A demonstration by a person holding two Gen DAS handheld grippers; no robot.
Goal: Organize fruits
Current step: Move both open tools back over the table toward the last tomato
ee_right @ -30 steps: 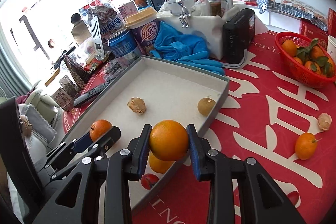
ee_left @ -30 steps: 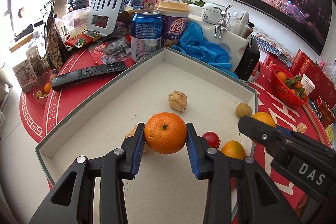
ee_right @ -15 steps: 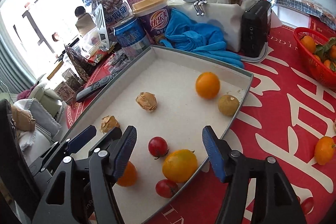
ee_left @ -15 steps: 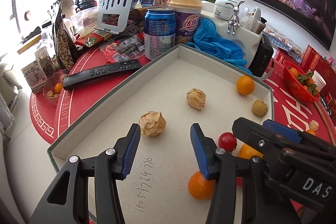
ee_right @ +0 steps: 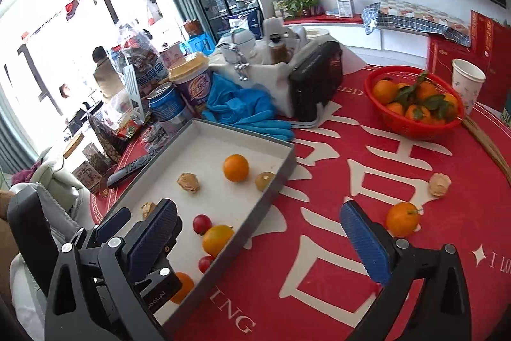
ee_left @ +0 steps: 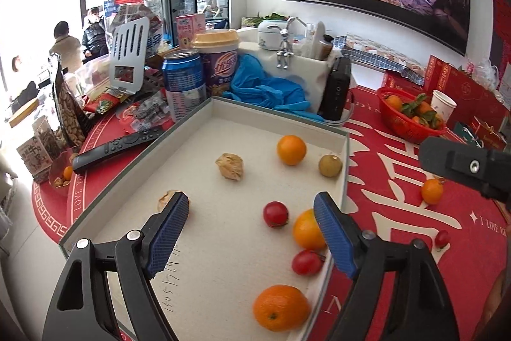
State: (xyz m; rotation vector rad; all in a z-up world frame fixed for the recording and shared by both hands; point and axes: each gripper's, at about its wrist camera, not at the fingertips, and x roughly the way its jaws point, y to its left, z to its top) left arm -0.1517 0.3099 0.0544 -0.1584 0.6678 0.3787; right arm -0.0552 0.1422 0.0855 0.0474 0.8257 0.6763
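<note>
Oranges (ee_left: 281, 304) & cherry tomatoes (ee_left: 275, 214) lie loose in the grey tray (ee_right: 281, 178), most by its right rim. Your left gripper (ee_left: 252, 234) & right gripper (ee_right: 255, 238) hover over the tray's near end w/ fingers still spreading wider, nothing between them. One more orange (ee_right: 401, 219) sits on the red surface (ee_right: 335, 261), right of the tray.

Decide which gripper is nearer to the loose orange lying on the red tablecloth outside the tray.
Right. The right gripper hangs over the tablecloth, jaws opening and empty, with the loose orange just beyond its right finger. The left gripper hangs over the tray, farther off.
</note>
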